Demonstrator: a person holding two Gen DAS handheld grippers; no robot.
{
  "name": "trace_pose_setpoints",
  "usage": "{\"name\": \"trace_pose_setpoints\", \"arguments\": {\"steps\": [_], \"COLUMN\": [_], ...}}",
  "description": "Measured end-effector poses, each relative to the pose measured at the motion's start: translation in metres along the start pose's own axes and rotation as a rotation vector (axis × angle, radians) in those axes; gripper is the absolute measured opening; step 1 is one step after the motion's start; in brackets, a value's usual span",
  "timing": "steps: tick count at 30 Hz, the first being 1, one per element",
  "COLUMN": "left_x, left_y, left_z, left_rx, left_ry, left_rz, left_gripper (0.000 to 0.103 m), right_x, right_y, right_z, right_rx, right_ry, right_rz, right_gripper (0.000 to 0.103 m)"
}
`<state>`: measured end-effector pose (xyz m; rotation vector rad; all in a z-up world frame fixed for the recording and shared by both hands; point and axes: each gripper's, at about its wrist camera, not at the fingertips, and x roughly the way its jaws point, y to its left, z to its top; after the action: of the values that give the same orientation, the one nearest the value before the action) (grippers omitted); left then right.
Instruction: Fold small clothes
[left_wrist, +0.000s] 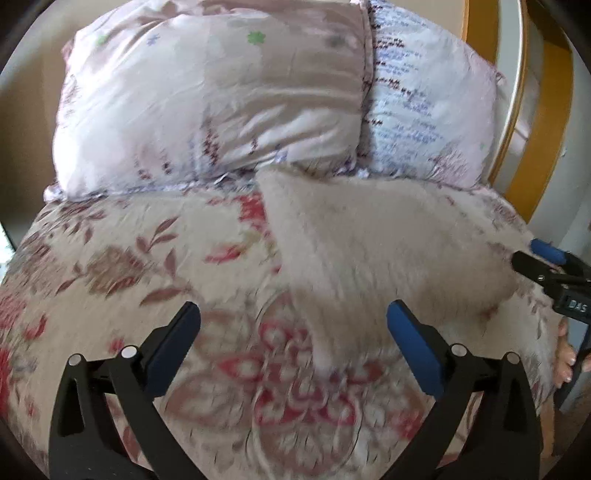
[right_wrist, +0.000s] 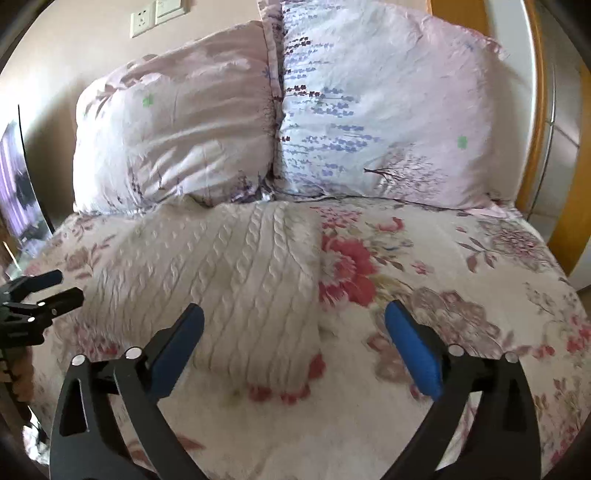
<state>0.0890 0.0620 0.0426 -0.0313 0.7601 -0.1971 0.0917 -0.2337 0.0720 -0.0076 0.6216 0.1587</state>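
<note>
A cream cable-knit garment (right_wrist: 229, 266) lies folded flat on the floral bedspread (right_wrist: 443, 280), just in front of the pillows. My right gripper (right_wrist: 295, 317) hangs open over the garment's near right corner with nothing between its fingers. In the left wrist view the same garment (left_wrist: 369, 251) is blurred, and its near left edge lies between the wide-open fingers of my left gripper (left_wrist: 293, 317), whose pads do not press on it. Each gripper shows at the edge of the other's view: the right gripper (left_wrist: 526, 253) by the garment's right side, the left gripper (right_wrist: 68, 285) by its left side.
Two pale printed pillows (right_wrist: 177, 129) (right_wrist: 388, 110) lean against the wall behind the garment. A wooden frame (right_wrist: 535, 110) rises at the right of the bed. A wall socket (right_wrist: 142, 20) is at the upper left. A hand (left_wrist: 565, 354) holds the right gripper's handle.
</note>
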Motion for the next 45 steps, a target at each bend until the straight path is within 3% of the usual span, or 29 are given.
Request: {"name": "trace_pose_setpoints", "arguments": {"steps": [4,8,17,23,45], "left_x": [0.003,0.009,0.027,0.028,0.029], "left_y": [-0.006,-0.014,-0.030,-0.031,-0.030], "left_z": [-0.017,-0.027,-0.036,-0.037,-0.035], "left_rx": [-0.019,-0.008,0.024,0.022,0.017], "left_ry": [0.078,0.128,0.187,0.185,0.186], "left_rz": [0.028,0.073,0.125,0.119,0.115], "left_gripper": [0.101,0.101,0.101,0.101,0.101], "right_x": [-0.003,0.006,0.024,0.029,0.028], "right_y": [0.006,0.008,0.040,0.040,0.039], "right_z": [-0.019,-0.036,-0.049,-0.055,-0.058], "right_rx": [0.040,0.093,0.012,0.018,0.025], "right_ry": [0.043,0.141,0.226,0.259,0.253], "right_rz": [-0.013,0.040,-0.034,-0.054,-0.051], "right_gripper": [0.102,0.102,0.102,0.102,0.102]}}
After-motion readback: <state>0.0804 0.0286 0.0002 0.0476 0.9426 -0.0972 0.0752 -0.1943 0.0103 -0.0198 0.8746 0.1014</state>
